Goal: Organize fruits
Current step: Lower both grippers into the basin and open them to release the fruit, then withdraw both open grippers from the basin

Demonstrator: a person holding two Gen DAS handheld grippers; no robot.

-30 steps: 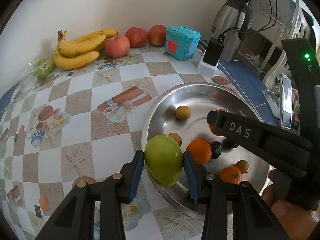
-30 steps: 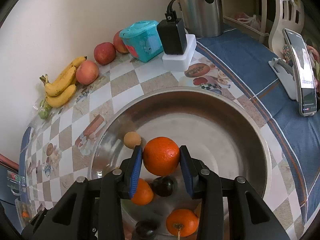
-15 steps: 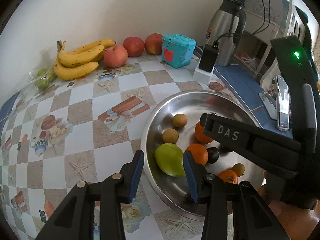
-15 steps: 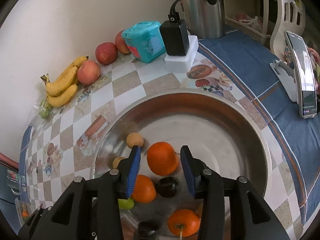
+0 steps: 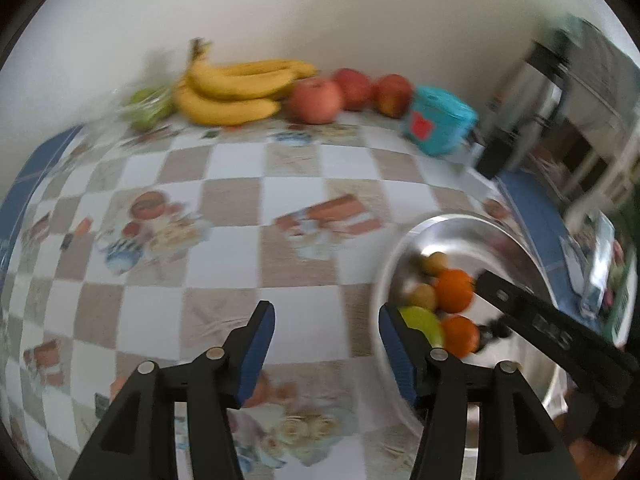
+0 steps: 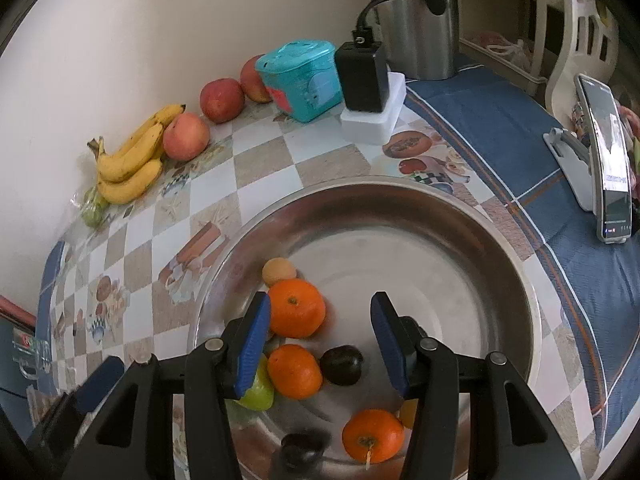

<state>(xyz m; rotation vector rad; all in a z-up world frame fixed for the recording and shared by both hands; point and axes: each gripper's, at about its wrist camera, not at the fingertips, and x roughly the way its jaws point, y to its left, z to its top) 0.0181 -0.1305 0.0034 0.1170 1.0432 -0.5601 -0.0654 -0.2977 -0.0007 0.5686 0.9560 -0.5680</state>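
A steel bowl (image 6: 460,216) holds oranges (image 6: 295,307), a green fruit (image 6: 258,392), dark plums (image 6: 341,364) and small brown fruits (image 6: 279,271). My right gripper (image 6: 320,336) is open and empty above the bowl, just right of the top orange. My left gripper (image 5: 326,346) is open and empty over the checked tablecloth, left of the bowl (image 5: 472,228). The green fruit (image 5: 424,322) lies in the bowl by its right finger. Bananas (image 5: 236,92) and red apples (image 5: 316,98) lie by the wall.
A teal box (image 6: 300,74), a black charger on a white block (image 6: 366,92) and a steel kettle (image 6: 416,12) stand at the back. A phone on a stand (image 6: 608,164) is at the right. A bag of green fruit (image 5: 148,106) lies left of the bananas.
Both grippers have opened. The left let the green fruit go in the bowl and swung left over the table. The right dropped its orange into the bowl.
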